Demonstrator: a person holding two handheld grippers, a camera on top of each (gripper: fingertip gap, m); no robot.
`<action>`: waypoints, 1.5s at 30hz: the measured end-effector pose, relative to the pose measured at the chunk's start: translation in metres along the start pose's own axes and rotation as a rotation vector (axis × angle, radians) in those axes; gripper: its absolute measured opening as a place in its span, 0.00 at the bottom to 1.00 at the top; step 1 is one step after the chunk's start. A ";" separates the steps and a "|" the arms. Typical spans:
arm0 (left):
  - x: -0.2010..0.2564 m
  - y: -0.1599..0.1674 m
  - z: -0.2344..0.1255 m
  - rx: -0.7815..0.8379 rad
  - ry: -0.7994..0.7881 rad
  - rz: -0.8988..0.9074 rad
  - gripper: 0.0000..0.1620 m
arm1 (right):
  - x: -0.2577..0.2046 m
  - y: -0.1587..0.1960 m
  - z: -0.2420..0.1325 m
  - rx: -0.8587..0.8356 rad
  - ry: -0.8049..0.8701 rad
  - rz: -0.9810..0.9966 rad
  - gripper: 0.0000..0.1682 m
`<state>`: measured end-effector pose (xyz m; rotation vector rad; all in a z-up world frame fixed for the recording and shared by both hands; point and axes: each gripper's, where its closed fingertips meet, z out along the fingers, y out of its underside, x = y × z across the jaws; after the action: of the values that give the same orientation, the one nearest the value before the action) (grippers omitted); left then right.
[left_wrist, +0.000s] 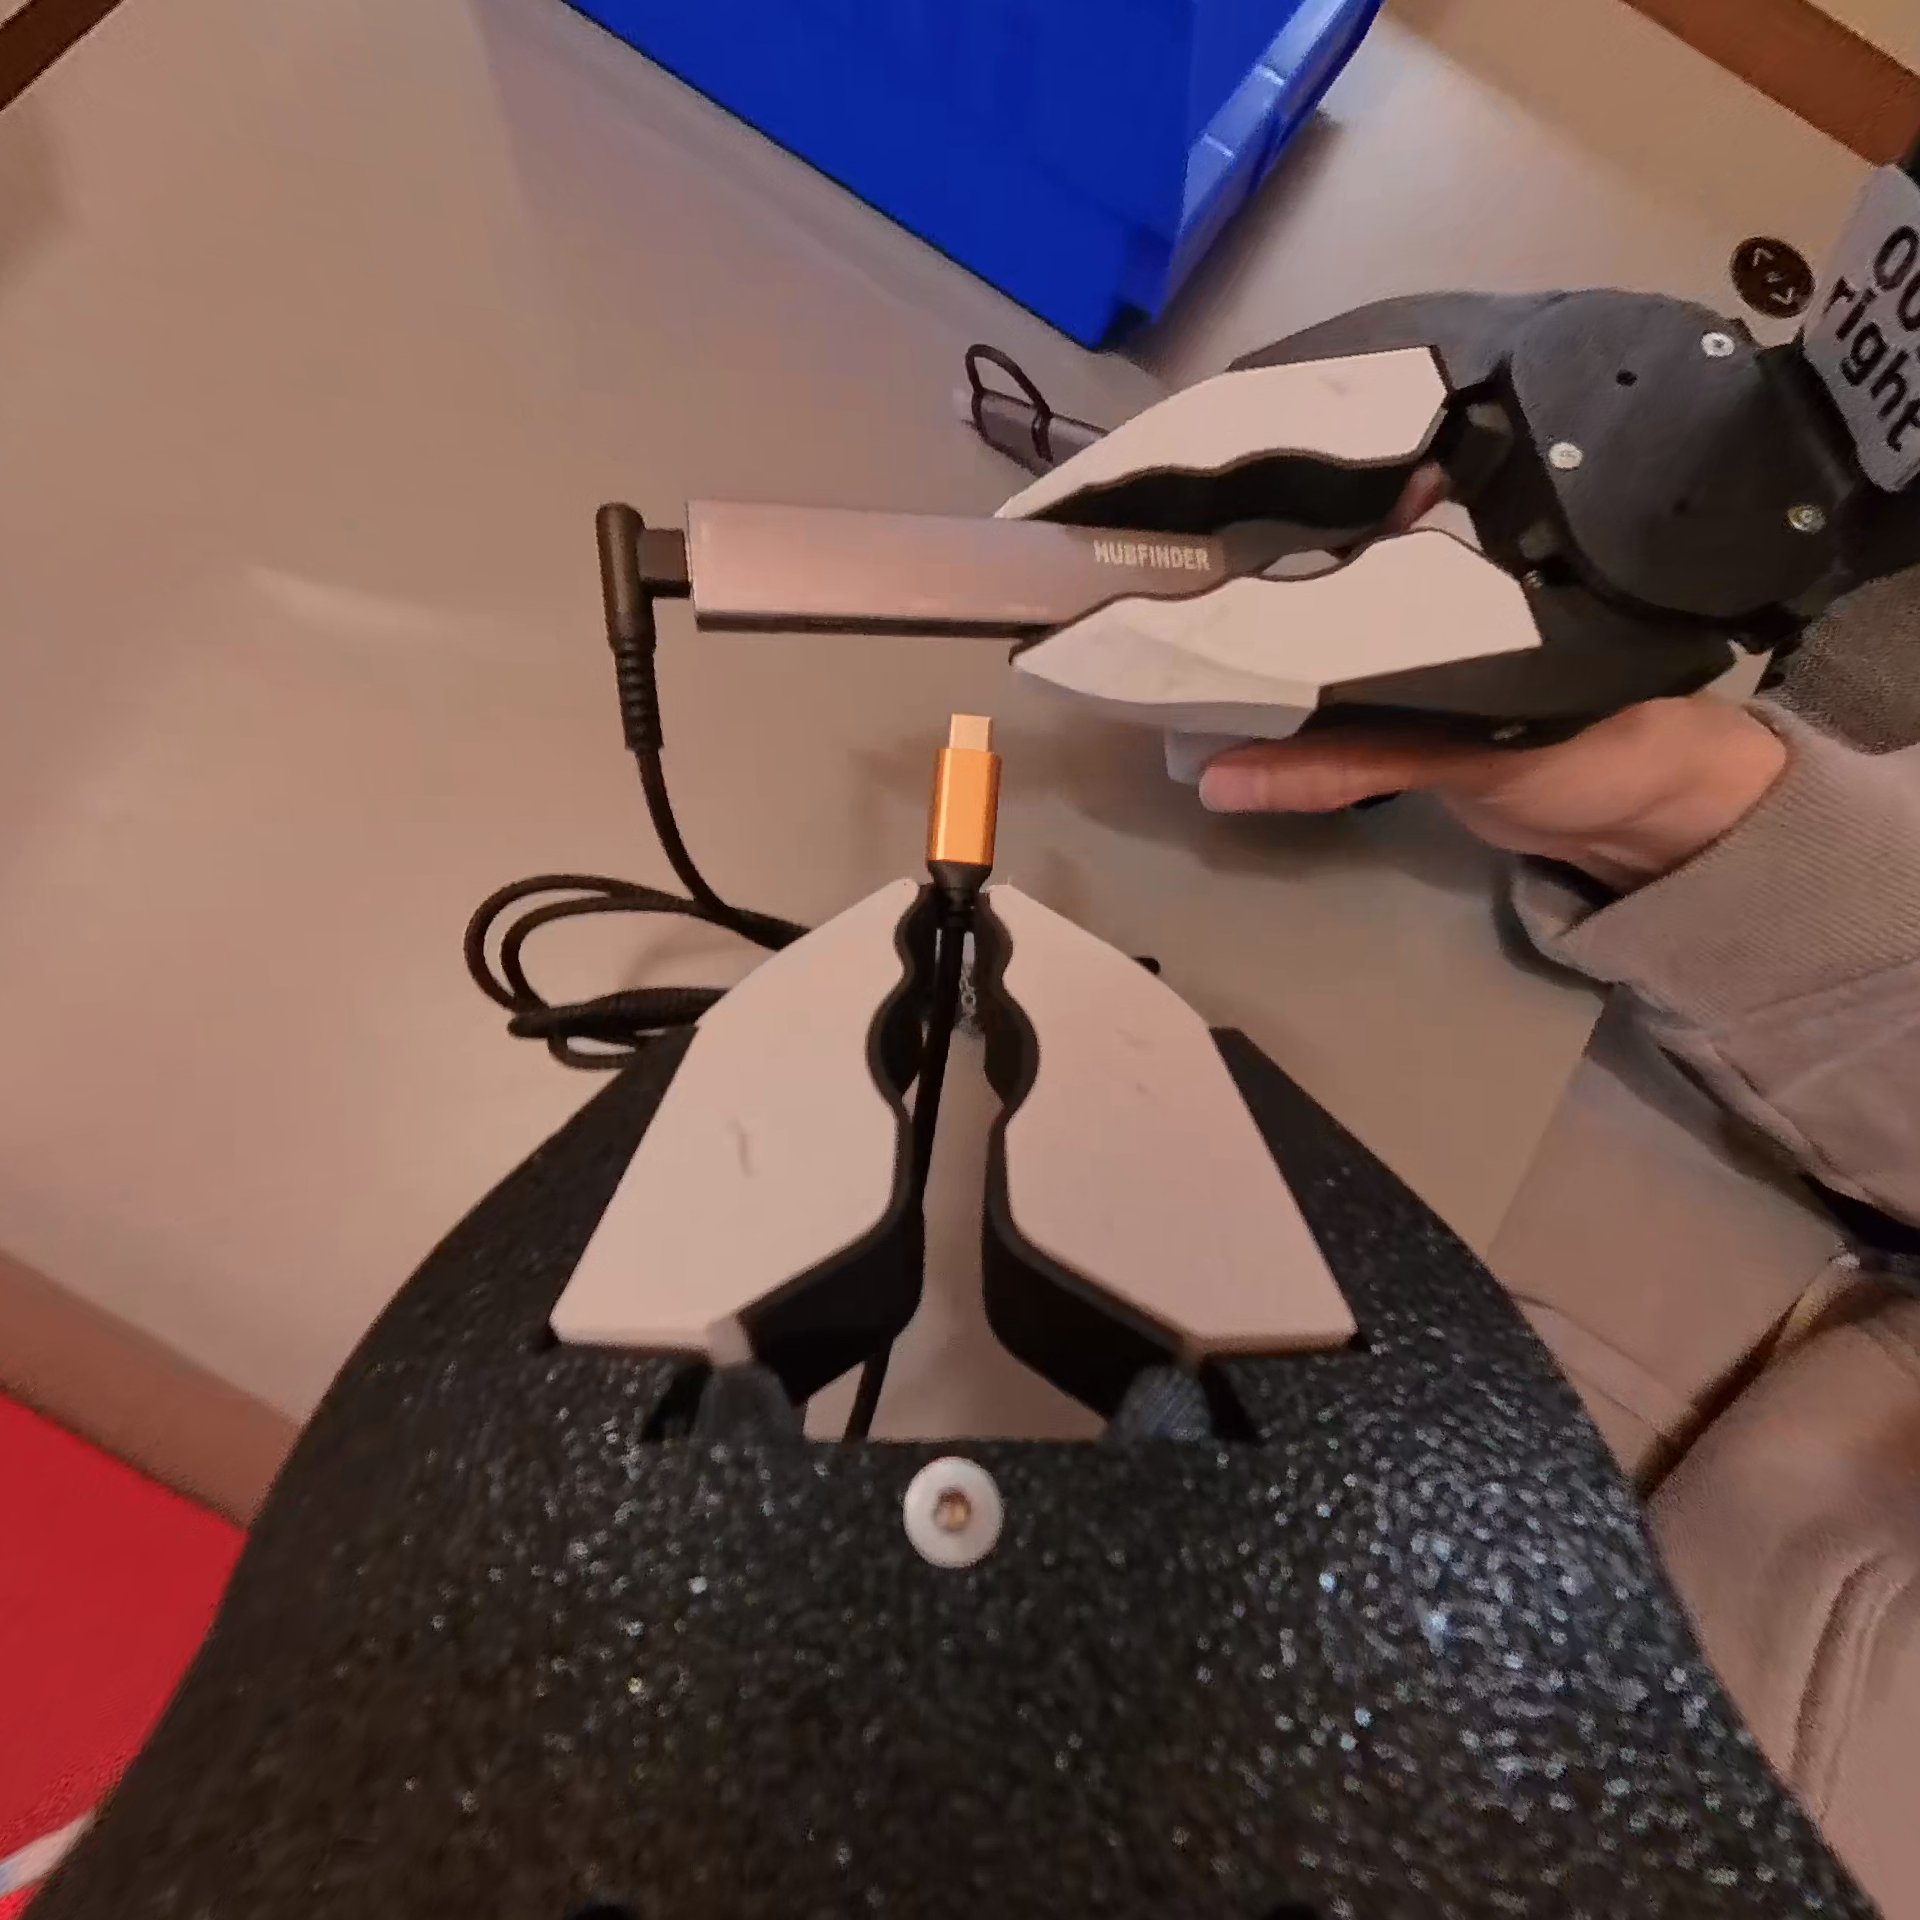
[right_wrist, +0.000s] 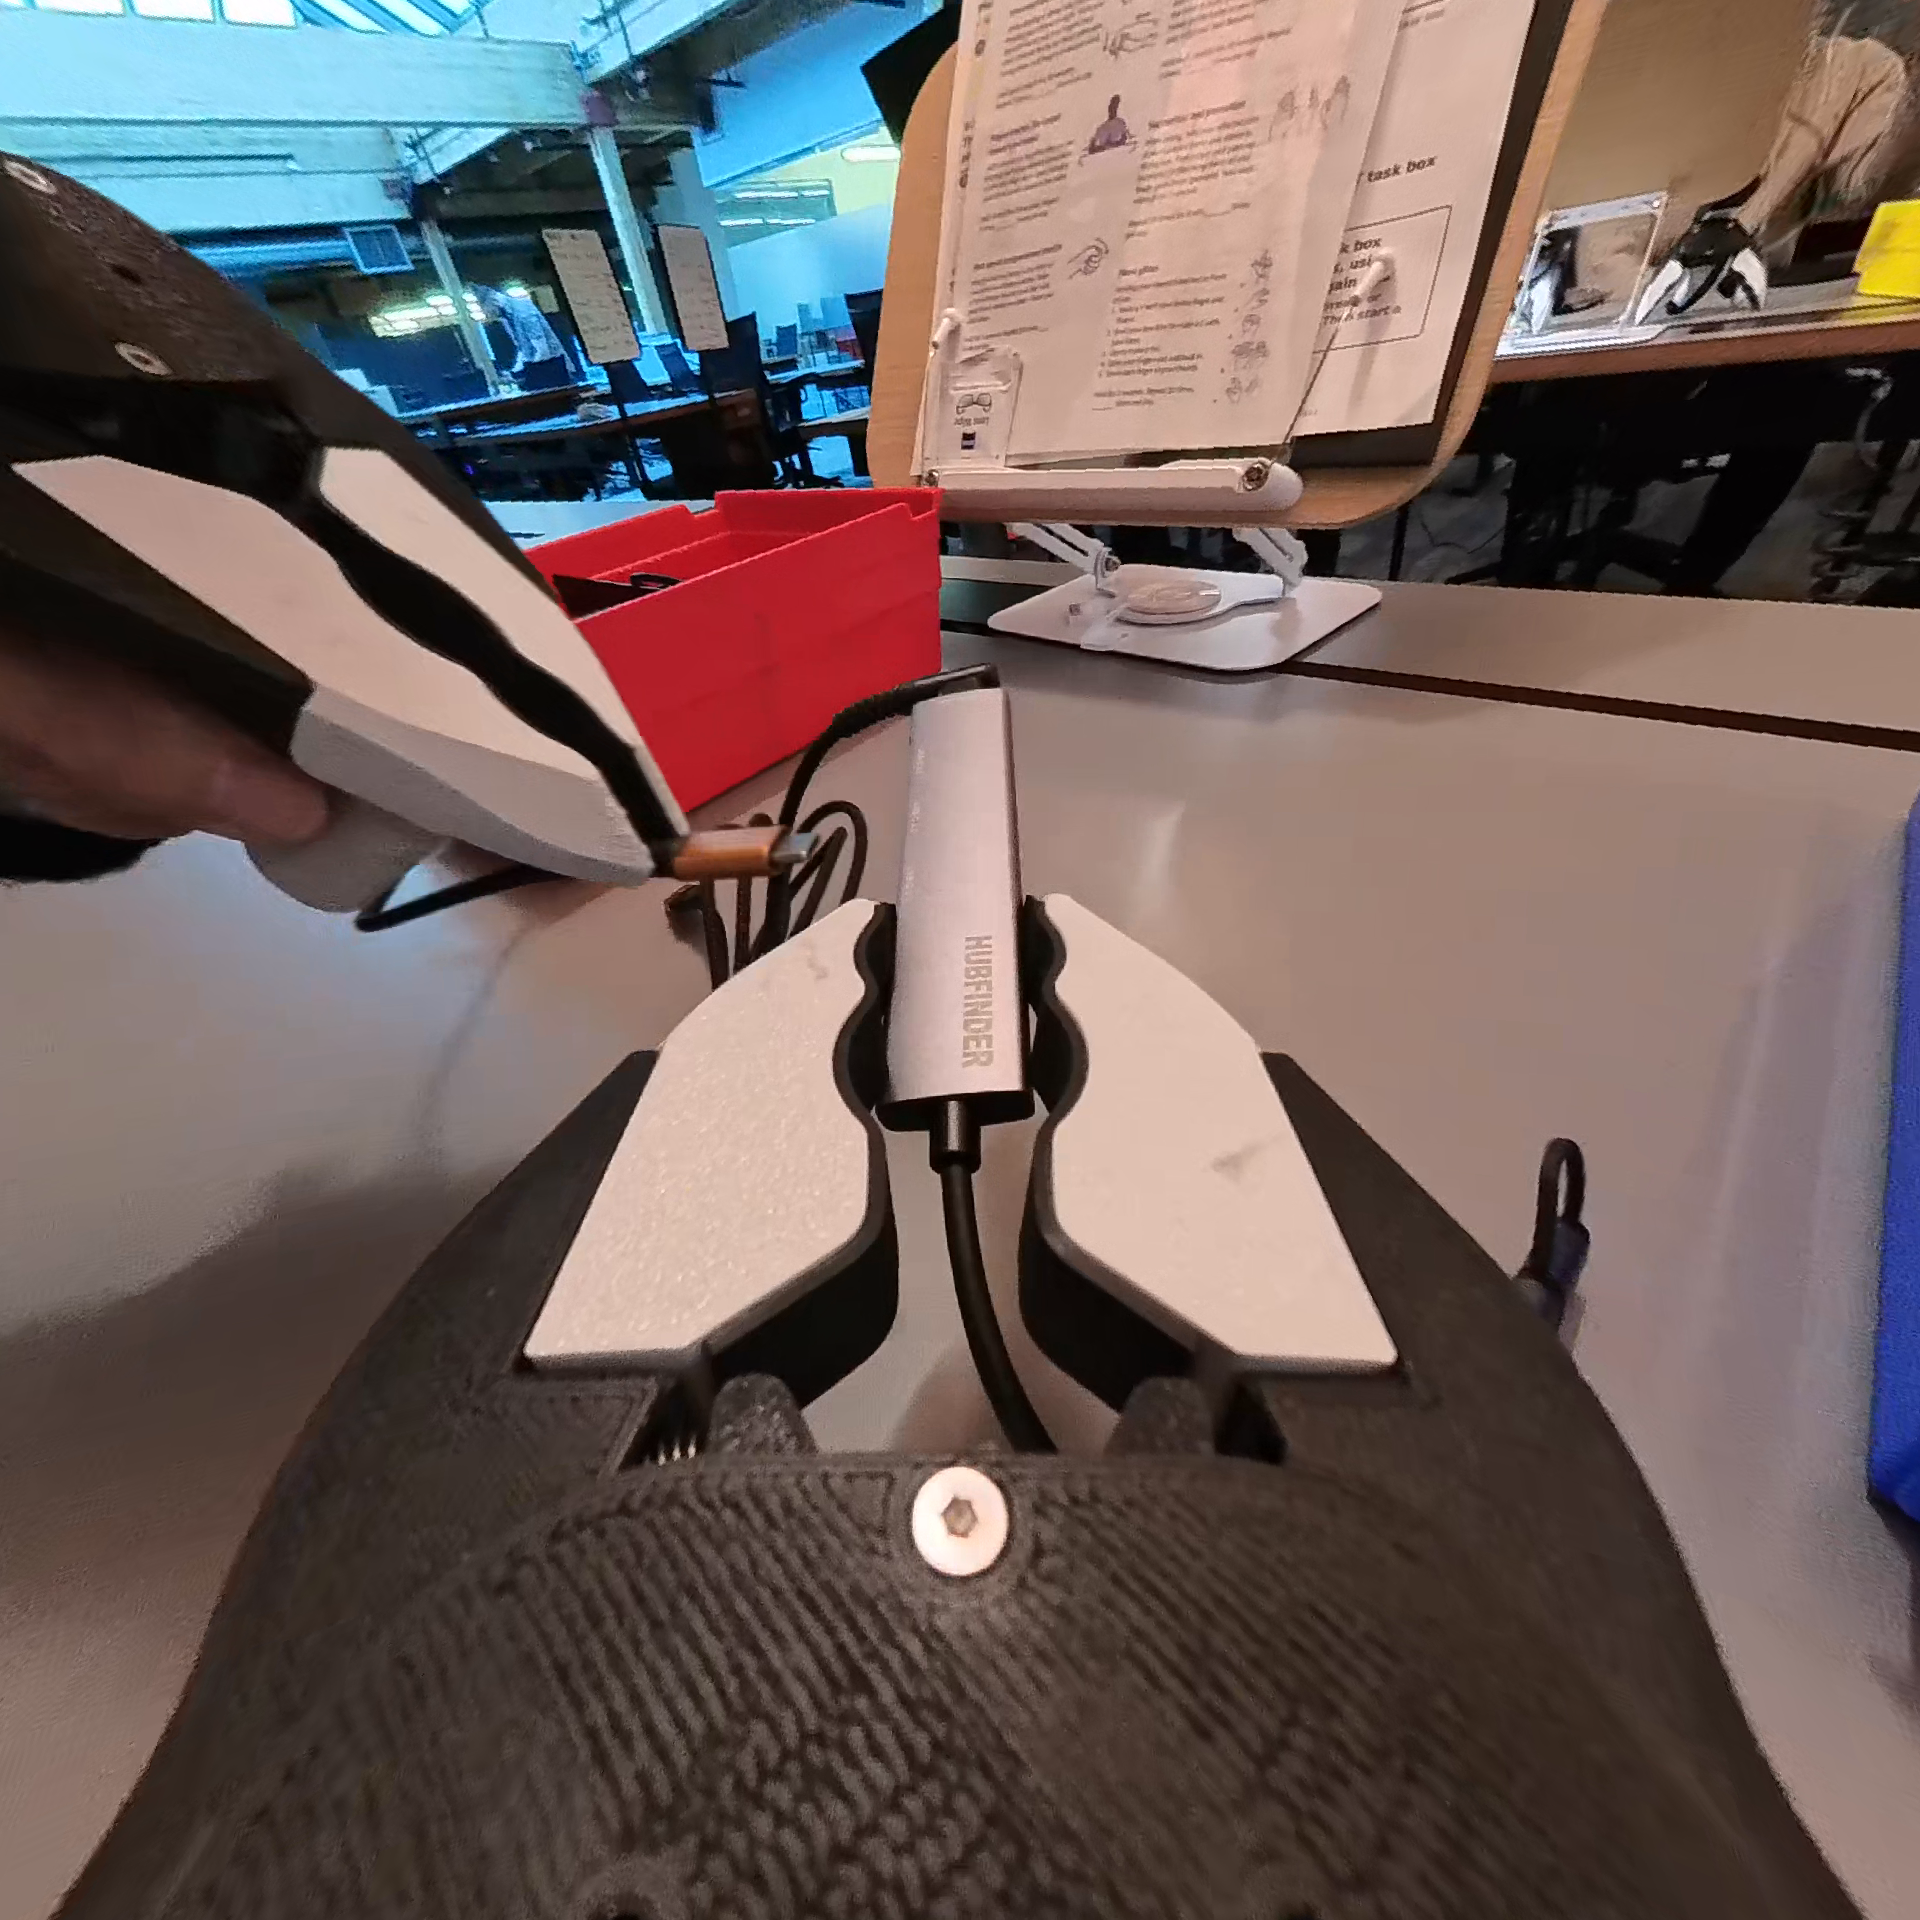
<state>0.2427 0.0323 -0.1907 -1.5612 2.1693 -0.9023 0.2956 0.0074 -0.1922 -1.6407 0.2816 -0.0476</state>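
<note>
My grey bench (left_wrist: 260, 468) carries a blue bin (left_wrist: 1039, 135) at the far side and a red tray (right_wrist: 769, 613) near a paper stand (right_wrist: 1174, 499). Above it my right tool (right_wrist: 956, 925) is clamped on a slim grey hub (right_wrist: 951, 883), gripping the end where a thin black cable leaves it; the hub's other end has an angled plug (left_wrist: 634, 551) seated in it, whose braided cord (left_wrist: 582, 956) loops down onto the bench. My left tool (left_wrist: 951, 894) is pinched narrow on a thin black cable just behind an orange plug (left_wrist: 966, 810), so the plug sticks out past the tips. That plug's metal tip points at the hub's long side, just beside it but apart. So both pieces are lifted and lined up; the plug is not yet in the hub.
</note>
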 end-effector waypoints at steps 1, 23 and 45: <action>0.000 -0.001 0.002 -0.002 -0.004 0.004 0.04 | 0.000 0.000 0.000 0.000 -0.001 0.002 0.14; -0.008 -0.007 0.016 0.085 -0.160 0.122 0.04 | -0.007 0.002 0.002 -0.018 -0.022 -0.045 0.15; -0.012 -0.008 0.010 0.244 -0.214 0.223 0.04 | -0.014 0.007 0.007 -0.059 -0.009 -0.135 0.15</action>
<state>0.2581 0.0386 -0.1944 -1.2133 1.9535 -0.8488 0.2821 0.0166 -0.1982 -1.7165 0.1662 -0.1357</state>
